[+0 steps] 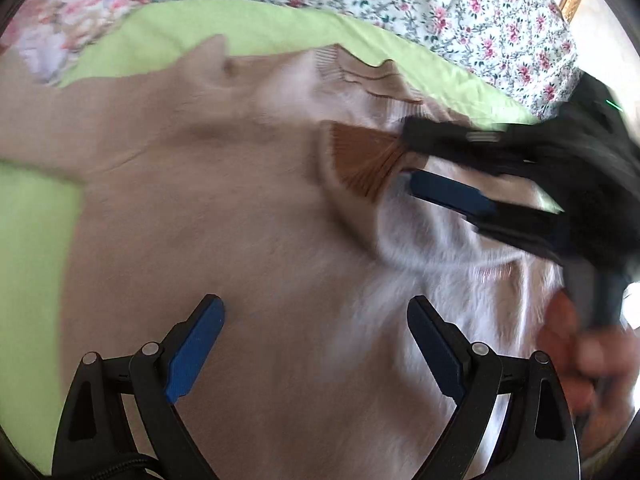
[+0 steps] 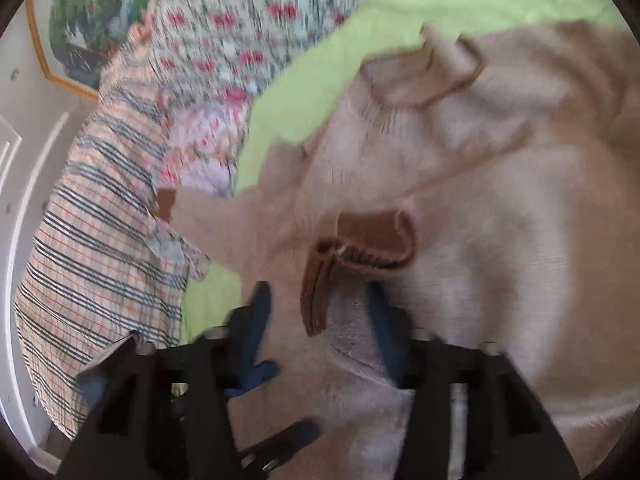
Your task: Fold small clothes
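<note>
While both hand-held grippers, left [image 1: 316, 344] and right [image 2: 316, 312], stand spread, one beige sweater [image 1: 240, 220] lies flat.

Beige knit sweater [image 1: 240, 208] with brown cuffs lies spread flat, sleeve folded inward.

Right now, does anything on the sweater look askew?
Yes: the brown ribbed cuff is curled over on the beige sweater's chest, between the right gripper's open jaws, not flat.

Motion blurred the right gripper [image 2: 318, 300] and floral sheet [image 2: 224, 20]; the frame cut off the sweater [image 1: 240, 220]
</note>
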